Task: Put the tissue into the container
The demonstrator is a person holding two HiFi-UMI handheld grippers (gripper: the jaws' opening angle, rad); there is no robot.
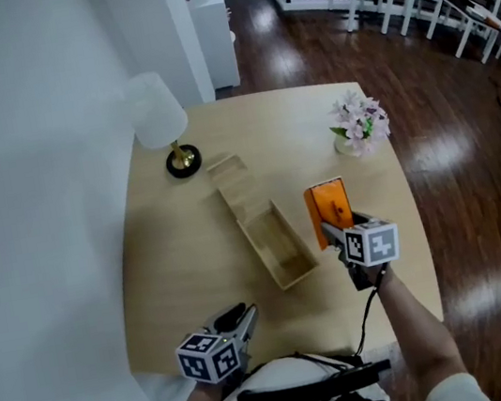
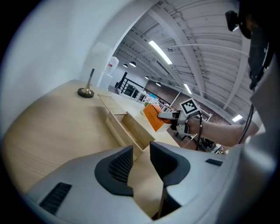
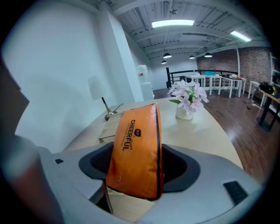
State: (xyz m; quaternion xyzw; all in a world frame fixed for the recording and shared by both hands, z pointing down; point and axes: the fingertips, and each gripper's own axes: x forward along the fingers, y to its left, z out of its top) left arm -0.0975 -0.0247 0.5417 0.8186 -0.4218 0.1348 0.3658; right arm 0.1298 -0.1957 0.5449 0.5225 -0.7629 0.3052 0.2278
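Note:
An orange tissue pack [image 1: 329,207] stands upright between the jaws of my right gripper [image 1: 329,226], lifted just right of the open wooden container [image 1: 279,249]. In the right gripper view the tissue pack [image 3: 136,148] fills the gap of the right gripper [image 3: 135,168], with both pads against its sides. The container is a long box, empty inside, its lid [image 1: 233,182] folded back toward the lamp. My left gripper [image 1: 244,318] hovers at the table's near edge. In its own view the left gripper [image 2: 141,159] shows only a narrow gap, nothing in it, and points at the container [image 2: 131,129].
A white table lamp [image 1: 158,115] with a black and brass base stands at the far left of the round wooden table [image 1: 174,255]. A vase of pink flowers [image 1: 360,124] sits at the far right. A white wall runs along the left; dark floor lies to the right.

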